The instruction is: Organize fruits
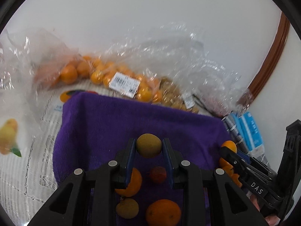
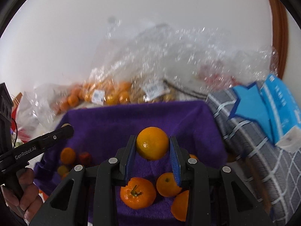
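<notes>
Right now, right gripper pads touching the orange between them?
Touching. In the right wrist view, the right gripper has both blue pads pressed against the orange, which it holds above the purple towel.

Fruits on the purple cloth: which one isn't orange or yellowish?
The small red fruit, lying on the purple cloth just below the left gripper. Every other fruit there looks orange or yellow-brown.

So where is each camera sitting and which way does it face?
Left wrist: on the left gripper, looking forward past its jaws, shut on a yellow-green fruit; right gripper at right.
Right wrist: on the right gripper, jaws holding an orange; left gripper and hand at left.
Shared: purple cloth, bagged oranges.
</notes>
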Demonstrator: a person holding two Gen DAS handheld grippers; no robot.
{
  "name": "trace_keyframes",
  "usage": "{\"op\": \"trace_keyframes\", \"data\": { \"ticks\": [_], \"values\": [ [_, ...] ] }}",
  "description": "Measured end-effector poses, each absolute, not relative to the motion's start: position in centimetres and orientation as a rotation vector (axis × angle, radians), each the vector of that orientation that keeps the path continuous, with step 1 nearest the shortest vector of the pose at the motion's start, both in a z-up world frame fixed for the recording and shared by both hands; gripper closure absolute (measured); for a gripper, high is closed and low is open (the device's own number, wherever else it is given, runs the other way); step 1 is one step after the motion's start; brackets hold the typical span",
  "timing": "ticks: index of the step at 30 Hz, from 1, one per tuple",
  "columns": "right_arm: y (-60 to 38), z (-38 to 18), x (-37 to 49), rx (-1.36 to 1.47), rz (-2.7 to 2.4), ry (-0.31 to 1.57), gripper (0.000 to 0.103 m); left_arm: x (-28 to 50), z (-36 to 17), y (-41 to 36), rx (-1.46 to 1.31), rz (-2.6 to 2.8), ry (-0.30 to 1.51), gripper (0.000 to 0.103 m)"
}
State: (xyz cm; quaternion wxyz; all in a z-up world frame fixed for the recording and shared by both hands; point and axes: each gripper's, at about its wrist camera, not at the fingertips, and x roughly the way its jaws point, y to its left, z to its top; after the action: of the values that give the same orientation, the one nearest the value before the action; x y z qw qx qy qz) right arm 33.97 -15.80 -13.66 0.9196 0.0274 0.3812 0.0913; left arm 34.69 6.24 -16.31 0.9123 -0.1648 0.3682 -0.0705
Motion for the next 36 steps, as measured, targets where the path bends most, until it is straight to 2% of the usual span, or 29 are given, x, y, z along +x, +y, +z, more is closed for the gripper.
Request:
{"op": "trace_keyframes", "data": {
  "ticks": [7, 16, 19, 21, 23, 25, 27, 28, 31, 34, 36],
  "values": [
    [-15.3, -15.5, 34.6, 0.049, 0.183, 0.835, 0.069, 34.8, -17.5, 5.8, -0.305, -0.137, 0.763, 0.076],
    [-15.2, -15.6, 33.8, 0.018, 0.178, 0.798, 0.068, 34.7, -17.5, 5.9, -0.311, -0.142, 0.761, 0.076],
    [-15.1, -15.4, 33.6, 0.019, 0.191, 0.793, 0.062, 34.5, -17.3, 5.8, -0.294, -0.129, 0.767, 0.075],
    [-15.0, -14.8, 33.2, 0.009, 0.184, 0.782, 0.051, 34.1, -16.7, 5.6, -0.273, -0.116, 0.766, 0.072],
    [-14.9, -13.8, 32.5, -0.006, 0.167, 0.754, 0.050, 33.5, -15.8, 5.2, -0.247, -0.108, 0.753, 0.068],
    [-15.0, -12.3, 31.3, -0.016, 0.146, 0.721, 0.044, 32.4, -14.4, 4.8, -0.208, -0.092, 0.746, 0.063],
    [-15.2, -10.4, 29.6, -0.018, 0.114, 0.706, 0.033, 30.2, -13.1, 4.5, -0.191, -0.092, 0.725, 0.054],
    [-15.3, -9.8, 28.9, -0.016, 0.107, 0.707, 0.032, 28.6, -12.3, 4.2, -0.185, -0.091, 0.714, 0.046],
    [-15.6, -7.6, 25.9, -0.007, 0.095, 0.736, 0.029, 24.9, -10.9, 3.5, -0.142, -0.082, 0.701, 0.042],
    [-15.7, -6.0, 22.4, -0.022, 0.080, 0.758, 0.028, 21.3, -10.0, 3.5, -0.153, -0.072, 0.699, 0.029],
    [-15.7, -5.3, 19.6, -0.039, 0.046, 0.741, 0.028, 19.7, -9.6, 3.8, -0.186, -0.064, 0.709, 0.027]
  ]
}}
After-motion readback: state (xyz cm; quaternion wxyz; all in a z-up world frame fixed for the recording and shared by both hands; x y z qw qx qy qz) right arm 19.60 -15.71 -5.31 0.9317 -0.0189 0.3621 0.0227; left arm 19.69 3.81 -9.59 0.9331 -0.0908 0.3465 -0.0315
